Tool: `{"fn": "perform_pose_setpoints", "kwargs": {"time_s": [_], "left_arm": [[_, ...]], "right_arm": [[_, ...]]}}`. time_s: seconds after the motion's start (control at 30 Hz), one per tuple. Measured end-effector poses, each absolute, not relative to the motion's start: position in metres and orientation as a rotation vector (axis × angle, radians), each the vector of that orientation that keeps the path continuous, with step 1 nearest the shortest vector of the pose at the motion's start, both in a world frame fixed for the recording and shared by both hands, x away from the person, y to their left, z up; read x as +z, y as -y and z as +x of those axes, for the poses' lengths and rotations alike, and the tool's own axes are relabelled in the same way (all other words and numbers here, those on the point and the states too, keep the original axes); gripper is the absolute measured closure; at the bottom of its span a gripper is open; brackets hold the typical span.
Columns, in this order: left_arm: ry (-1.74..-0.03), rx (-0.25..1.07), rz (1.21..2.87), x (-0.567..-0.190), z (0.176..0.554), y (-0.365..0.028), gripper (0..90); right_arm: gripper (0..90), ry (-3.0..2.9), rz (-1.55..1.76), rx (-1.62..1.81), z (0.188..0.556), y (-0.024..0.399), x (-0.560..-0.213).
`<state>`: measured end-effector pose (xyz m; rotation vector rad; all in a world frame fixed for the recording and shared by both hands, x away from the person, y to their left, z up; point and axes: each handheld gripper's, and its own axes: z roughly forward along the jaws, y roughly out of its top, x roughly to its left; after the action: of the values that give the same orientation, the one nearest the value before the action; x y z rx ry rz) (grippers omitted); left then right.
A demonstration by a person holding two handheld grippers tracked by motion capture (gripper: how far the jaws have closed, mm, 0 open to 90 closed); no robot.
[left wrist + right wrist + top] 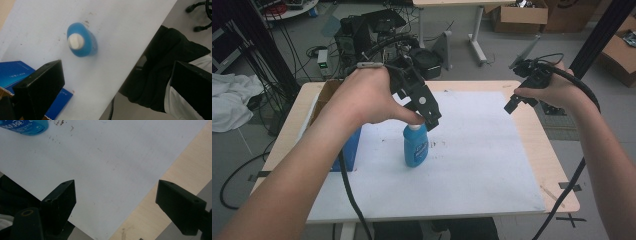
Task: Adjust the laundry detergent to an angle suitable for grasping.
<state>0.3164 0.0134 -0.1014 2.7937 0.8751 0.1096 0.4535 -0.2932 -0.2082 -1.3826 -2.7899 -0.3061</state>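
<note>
- Over the desk's (532, 150) white sheet (472, 165), my left claw (432, 117) hangs with jaws spread wide, gripping nothing, just above the blue bottle (415, 145).
- Upright with a white cap (76, 41), that bottle stands near the sheet's centre, slightly toward 9 o'clock.
- At 9 o'clock lies a blue box (348, 150).
- Toward 2 o'clock, my right claw (512, 105) hovers, jaws wide apart, empty.

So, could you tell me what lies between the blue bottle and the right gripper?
Nothing but bare white sheet between bottle and right gripper, in the high view.
</note>
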Motion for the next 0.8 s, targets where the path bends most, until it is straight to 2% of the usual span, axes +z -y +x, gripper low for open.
{"fn": "perform_pose_setpoints", "kwargs": {"time_s": [0.8], "left_arm": [[-0.888,0.117,2.790,-0.1025,0.3143,-0.0145,0.1]], "right_arm": [[16.8,2.792,-1.377,-0.303,0.4529,0.2931,-0.2100]]}}
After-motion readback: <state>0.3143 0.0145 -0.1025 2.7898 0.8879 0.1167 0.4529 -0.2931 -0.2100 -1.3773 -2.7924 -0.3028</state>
